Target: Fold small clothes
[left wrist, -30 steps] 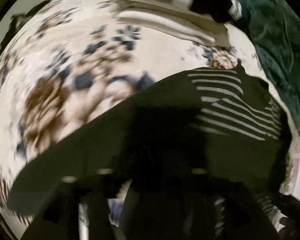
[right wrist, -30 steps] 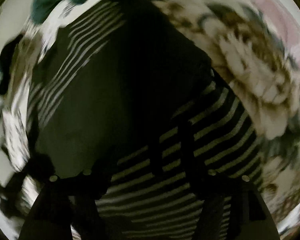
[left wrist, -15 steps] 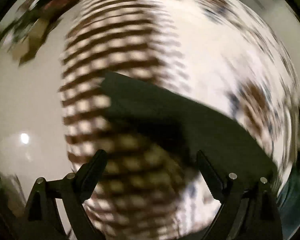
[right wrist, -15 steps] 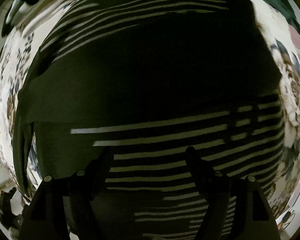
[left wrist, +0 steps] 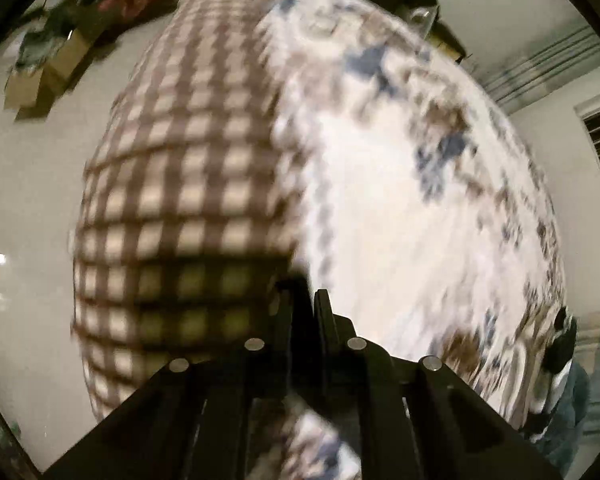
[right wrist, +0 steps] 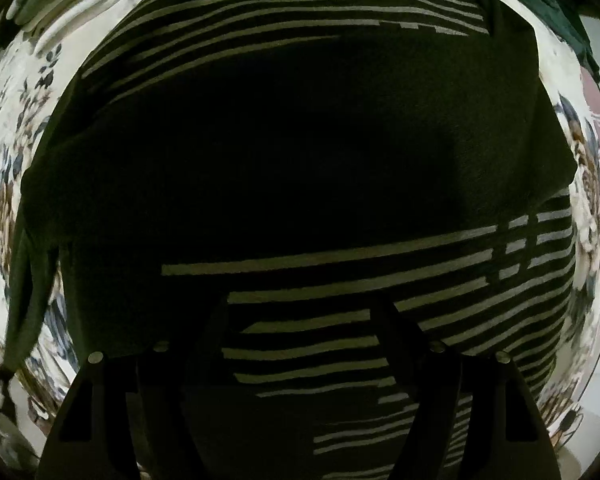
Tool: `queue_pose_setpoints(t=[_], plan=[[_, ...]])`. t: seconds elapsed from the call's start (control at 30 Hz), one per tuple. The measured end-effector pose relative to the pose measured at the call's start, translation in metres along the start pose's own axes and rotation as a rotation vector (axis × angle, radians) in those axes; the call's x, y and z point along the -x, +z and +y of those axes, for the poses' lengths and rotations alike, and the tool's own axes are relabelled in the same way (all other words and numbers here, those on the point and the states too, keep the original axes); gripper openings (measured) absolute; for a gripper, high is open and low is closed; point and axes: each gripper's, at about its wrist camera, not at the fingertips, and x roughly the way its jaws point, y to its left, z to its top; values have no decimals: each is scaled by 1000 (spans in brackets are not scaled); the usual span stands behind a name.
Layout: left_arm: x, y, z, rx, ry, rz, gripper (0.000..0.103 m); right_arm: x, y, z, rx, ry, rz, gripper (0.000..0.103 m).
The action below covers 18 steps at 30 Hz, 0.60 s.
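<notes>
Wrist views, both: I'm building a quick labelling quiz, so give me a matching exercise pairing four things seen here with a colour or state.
Column one:
1. left tool
2. right tool
3. striped garment
4. checked cloth

Column two:
A. brown and cream
B. open
C. dark with pale stripes
D. shut

Pairs: 1-D, 2-B, 3-C, 4-A
</notes>
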Motion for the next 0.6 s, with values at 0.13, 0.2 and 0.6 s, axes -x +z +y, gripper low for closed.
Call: queue_pose_setpoints(t=[0.13,0.2,0.6], plan=[[0,42,-3,6,-58,-4,9,-3,-6,14,-6,4,-5,76],[-5,42,5,-7,-86,79,27,-5,-8,15,-7,6,-3,76],[-45,-31,52,116,3,167,53,-15,-9,8,-27,5,22,76]])
